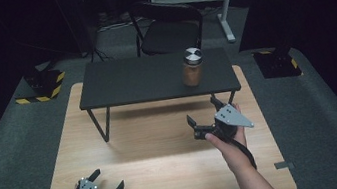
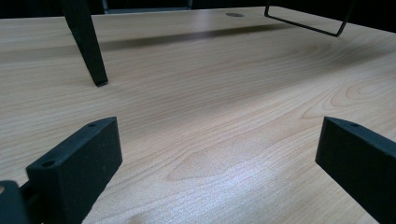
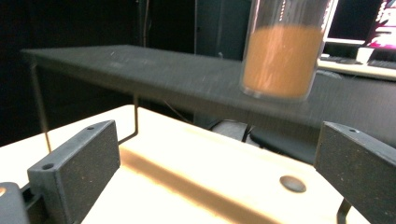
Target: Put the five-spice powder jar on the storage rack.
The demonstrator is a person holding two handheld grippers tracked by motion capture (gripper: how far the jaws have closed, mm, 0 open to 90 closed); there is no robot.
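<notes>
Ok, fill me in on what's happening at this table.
A person sits at a light wooden table with a two-jaw gripper in each hand. Neither holds anything, and both have their jaws open. The left gripper is low near the table's front edge. The right gripper is raised and points toward a small black raised shelf on thin legs. On that shelf stands a jar of orange-brown powder with a metal lid, untouched so far. The right gripper looks best placed to reach for it.

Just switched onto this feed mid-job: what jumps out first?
A clear jar of orange-brown powder with a metal lid stands alone toward the right end of the black raised shelf. The right gripper hangs open just below and in front of it; the left gripper sits open, low over the wooden tabletop.
</notes>
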